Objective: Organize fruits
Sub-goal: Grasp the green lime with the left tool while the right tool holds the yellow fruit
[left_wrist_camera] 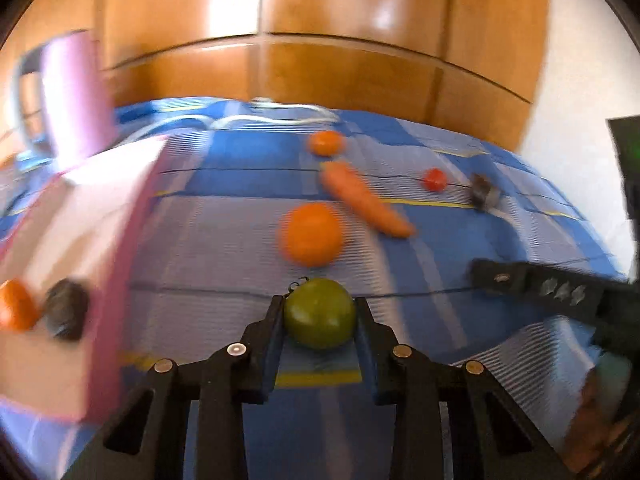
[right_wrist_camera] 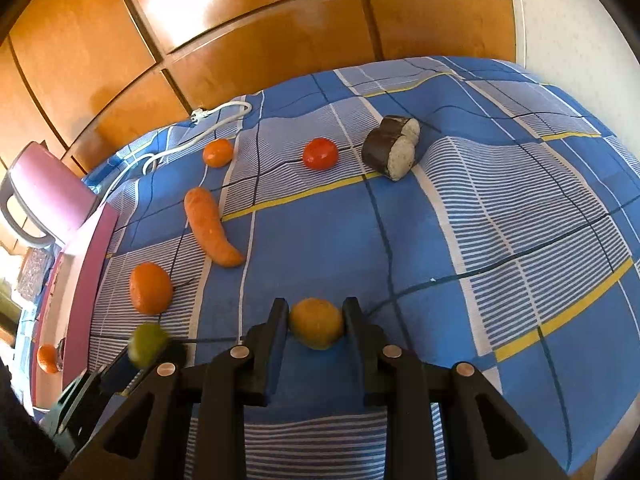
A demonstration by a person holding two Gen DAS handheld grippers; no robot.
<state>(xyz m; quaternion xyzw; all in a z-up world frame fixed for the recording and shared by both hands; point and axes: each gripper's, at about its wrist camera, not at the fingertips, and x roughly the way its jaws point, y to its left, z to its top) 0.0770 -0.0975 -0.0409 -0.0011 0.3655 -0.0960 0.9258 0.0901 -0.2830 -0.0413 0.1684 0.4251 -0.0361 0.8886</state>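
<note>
The left gripper (left_wrist_camera: 320,312) pinches a green fruit (left_wrist_camera: 321,313) between its two fingers, both pads pressed against the fruit's sides, and the pair hangs above the blue checked bedspread (left_wrist_camera: 224,240); the view from this claw is blurred. Just ahead of the claw lies a large orange (left_wrist_camera: 312,234), and beyond it, ahead and slightly to the right, a carrot (left_wrist_camera: 366,200) lies at a slant, with a small orange (left_wrist_camera: 326,143) further ahead still. A red tomato (left_wrist_camera: 435,179) and a dark cut piece of eggplant (left_wrist_camera: 482,192) sit far ahead to the right. To the left of the claw stands a pink box (left_wrist_camera: 120,240) with its lid up; inside it, an orange fruit (left_wrist_camera: 16,304) and a dark fruit (left_wrist_camera: 66,314) lie side by side. The right gripper (right_wrist_camera: 316,322) closes its fingers on a yellow-orange fruit (right_wrist_camera: 317,322), which sits between the fingertips at the bedspread's surface; whether it is lifted clear of the cloth cannot be told. From this claw, the left gripper with its green fruit shows low on the left, near the pink box's wall. A white power cable (right_wrist_camera: 216,114) lies far ahead to the left, at the bed's edge below the wooden wardrobe (right_wrist_camera: 260,20).
</note>
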